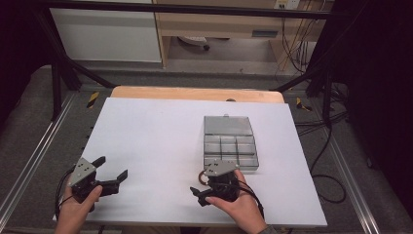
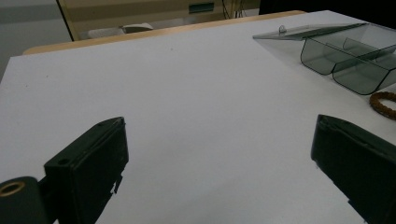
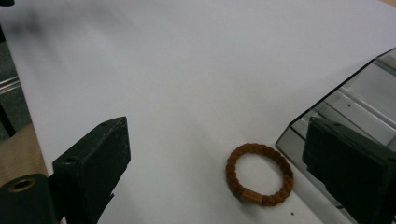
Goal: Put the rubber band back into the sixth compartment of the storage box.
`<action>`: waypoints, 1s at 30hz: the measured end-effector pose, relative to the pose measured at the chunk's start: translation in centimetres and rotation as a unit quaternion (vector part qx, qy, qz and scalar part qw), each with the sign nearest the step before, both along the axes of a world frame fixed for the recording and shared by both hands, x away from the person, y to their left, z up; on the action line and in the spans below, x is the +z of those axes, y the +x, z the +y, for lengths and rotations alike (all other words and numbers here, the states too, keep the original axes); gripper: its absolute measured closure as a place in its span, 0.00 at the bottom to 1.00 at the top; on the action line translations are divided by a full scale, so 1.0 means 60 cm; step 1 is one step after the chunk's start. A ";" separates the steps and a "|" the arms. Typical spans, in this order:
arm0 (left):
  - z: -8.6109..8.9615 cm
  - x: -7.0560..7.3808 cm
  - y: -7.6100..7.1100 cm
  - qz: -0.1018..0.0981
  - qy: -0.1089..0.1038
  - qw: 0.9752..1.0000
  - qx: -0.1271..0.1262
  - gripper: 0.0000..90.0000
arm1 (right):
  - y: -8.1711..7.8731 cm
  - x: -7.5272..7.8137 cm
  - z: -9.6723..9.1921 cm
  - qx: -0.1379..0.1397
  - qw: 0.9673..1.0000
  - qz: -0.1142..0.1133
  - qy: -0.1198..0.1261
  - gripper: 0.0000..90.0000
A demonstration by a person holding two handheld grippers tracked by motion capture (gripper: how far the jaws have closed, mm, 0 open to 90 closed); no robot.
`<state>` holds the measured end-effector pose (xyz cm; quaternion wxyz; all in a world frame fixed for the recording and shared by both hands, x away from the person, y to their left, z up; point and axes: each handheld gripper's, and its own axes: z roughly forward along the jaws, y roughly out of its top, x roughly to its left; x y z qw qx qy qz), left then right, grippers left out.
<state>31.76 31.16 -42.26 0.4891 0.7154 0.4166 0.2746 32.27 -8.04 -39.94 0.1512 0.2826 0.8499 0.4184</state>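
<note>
Brown braided hair band point(image 3: 259, 174) lies flat beside the clear box point(image 3: 355, 116), so lower the right gripper's point(image 3: 215, 177) wide-open fingers to straddle one side before closing.

Two hand-held black grippers, matching build.
Left gripper point(image 1: 111, 171) and right gripper point(image 1: 200, 193): grey three-cornered top plates with screws, black trailing cables, blocky jaws.

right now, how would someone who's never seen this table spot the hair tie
Start at the white table and find the clear plastic compartment box on its right half. By the box's near corner, between the open jaws of the right gripper, lies the hair tie: a small brown braided ring, the one round, coloured thing there.
</note>
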 end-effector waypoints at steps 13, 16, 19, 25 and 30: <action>0.001 -0.001 0.000 0.001 0.002 1.000 -0.002 0.05 | -0.009 -0.022 0.022 0.029 0.999 0.020 -0.018 0.09; -0.001 -0.001 0.000 0.001 0.003 1.000 -0.004 0.05 | -0.011 -0.026 0.024 0.034 0.999 0.025 -0.022 0.09; -0.002 -0.001 0.000 0.001 0.004 1.000 -0.004 0.05 | -0.012 -0.031 0.026 0.040 0.998 0.032 -0.026 0.11; -0.001 -0.001 0.000 0.001 0.005 1.000 -0.005 0.05 | -0.010 -0.039 0.021 0.038 0.998 0.037 -0.035 0.17; -0.002 -0.001 0.000 0.001 0.008 1.000 -0.007 0.05 | -0.003 -0.048 0.011 0.025 0.998 0.045 -0.043 0.28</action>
